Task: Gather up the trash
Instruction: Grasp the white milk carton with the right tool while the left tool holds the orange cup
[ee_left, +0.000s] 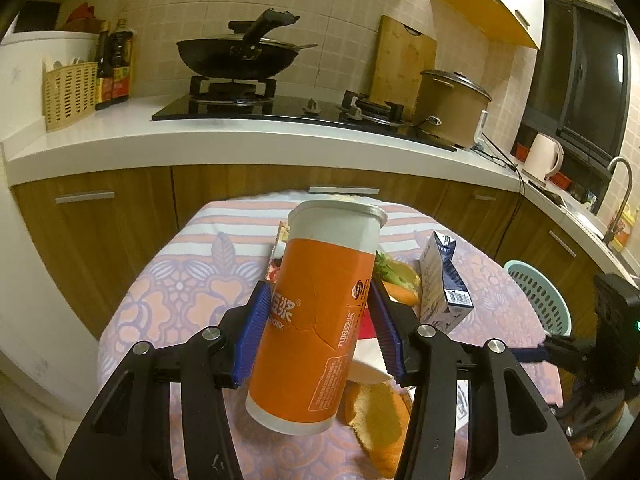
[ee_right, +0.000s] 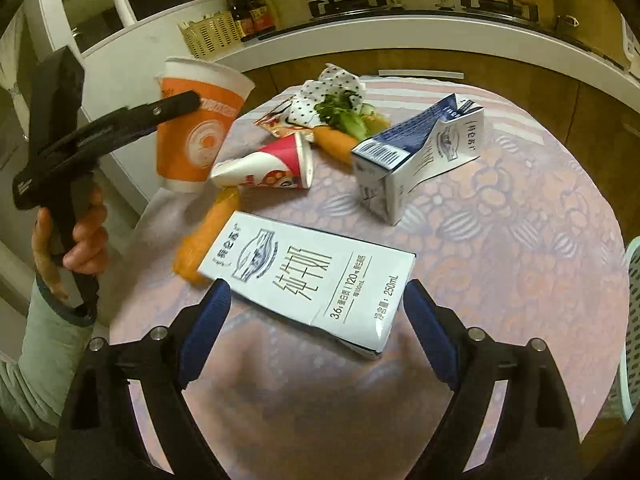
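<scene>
The tall orange paper cup [ee_left: 320, 320] hides most of the small red-and-white cup [ee_left: 366, 326]; the pale green plastic basket [ee_right: 632, 320] is cut off at the right edge.

soymilk cup [ee_left: 320, 308]: glossy orange paper, creased | flat milk carton [ee_right: 308, 284]: smooth coated card | tablecloth [ee_right: 500, 248]: matt printed cloth | left hand-held gripper [ee_left: 318, 336]: matt black plastic, ribbed blue pads | basket [ee_left: 540, 300]: perforated plastic

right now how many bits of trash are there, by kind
cups: 2, the orange cup held in the left gripper and the red cup lying on the table
milk cartons: 2, flat carton, crushed carton
carrot pieces: 2
greens: 1
wrappers: 1
napkins: 1
total: 9
</scene>
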`<state>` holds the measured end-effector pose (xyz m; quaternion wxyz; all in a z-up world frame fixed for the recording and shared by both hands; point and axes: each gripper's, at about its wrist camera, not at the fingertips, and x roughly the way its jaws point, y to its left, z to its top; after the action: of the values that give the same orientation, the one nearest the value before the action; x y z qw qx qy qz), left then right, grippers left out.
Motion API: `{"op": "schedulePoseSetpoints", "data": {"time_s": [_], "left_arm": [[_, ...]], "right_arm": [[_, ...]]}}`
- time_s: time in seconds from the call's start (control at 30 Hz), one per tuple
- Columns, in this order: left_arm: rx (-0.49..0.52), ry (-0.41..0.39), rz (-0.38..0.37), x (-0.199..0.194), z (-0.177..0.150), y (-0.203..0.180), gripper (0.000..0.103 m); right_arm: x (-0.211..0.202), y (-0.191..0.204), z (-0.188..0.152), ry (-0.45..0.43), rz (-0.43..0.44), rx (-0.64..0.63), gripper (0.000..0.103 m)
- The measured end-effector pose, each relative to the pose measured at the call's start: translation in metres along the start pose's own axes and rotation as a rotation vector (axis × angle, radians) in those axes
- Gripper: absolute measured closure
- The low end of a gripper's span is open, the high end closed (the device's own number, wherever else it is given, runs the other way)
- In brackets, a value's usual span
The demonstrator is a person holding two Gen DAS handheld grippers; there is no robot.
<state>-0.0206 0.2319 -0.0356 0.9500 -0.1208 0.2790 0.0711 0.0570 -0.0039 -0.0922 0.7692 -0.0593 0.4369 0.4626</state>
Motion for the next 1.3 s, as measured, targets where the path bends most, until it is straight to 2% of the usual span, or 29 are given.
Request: {"op": "schedulePoseSetpoints", "data": {"time_s": [0.17,0.23,0.33,0.43,0.63,0.77,0.87,0.97,1.03,1.13,1.3], "left_arm": [[-0.006,-0.006,-0.007,-0.003,-0.002,-0.002,0.055],[-0.007,-0.006,-0.01,-0.004,-0.002,-0.002,0.055],[-0.01,-0.009,-0.009,-0.005,-0.002,-0.003,0.055],[-0.019,-0.009,-0.011,-0.006,-0.003,-0.002,0.055],[-0.03,-0.004,-0.003,-0.005,-0.003,-0.001,0.055],[-0.033,-0.004,-0.005,-0.005,-0.002,-0.001,0.055],[-0.03,0.0,0.0,-0.005,-0.002,-0.001,0.055],[-0.026,0.0,0.006,-0.005,-0.002,-0.002,0.055],[-0.022,-0.002,0.011,-0.007,-0.001,-0.003,0.055],[-0.019,-0.008,0.01,-0.008,0.0,-0.006,0.055],[-0.026,-0.033,0.006,-0.014,0.005,-0.013,0.055]], "right_arm": [[-0.017,0.027,-0.025,-0.017,0.046,-0.016,0.02],[-0.024,0.047,-0.034,-0.015,0.065,-0.079,0.02],[-0.025,0.06,-0.037,-0.018,0.009,-0.157,0.02],[-0.017,0.048,-0.031,-0.011,-0.036,-0.153,0.02],[0.0,0.032,-0.01,-0.027,-0.058,-0.198,0.02],[0.024,0.032,0.003,0.037,-0.004,-0.252,0.02],[0.043,0.039,0.005,0.073,0.002,-0.287,0.02],[0.052,0.042,0.007,0.073,0.003,-0.296,0.027],[0.05,0.044,0.005,0.06,0.009,-0.301,0.036],[0.041,0.048,-0.001,0.029,0.005,-0.318,0.042],[0.016,0.053,-0.012,-0.031,-0.032,-0.316,0.044]]}}
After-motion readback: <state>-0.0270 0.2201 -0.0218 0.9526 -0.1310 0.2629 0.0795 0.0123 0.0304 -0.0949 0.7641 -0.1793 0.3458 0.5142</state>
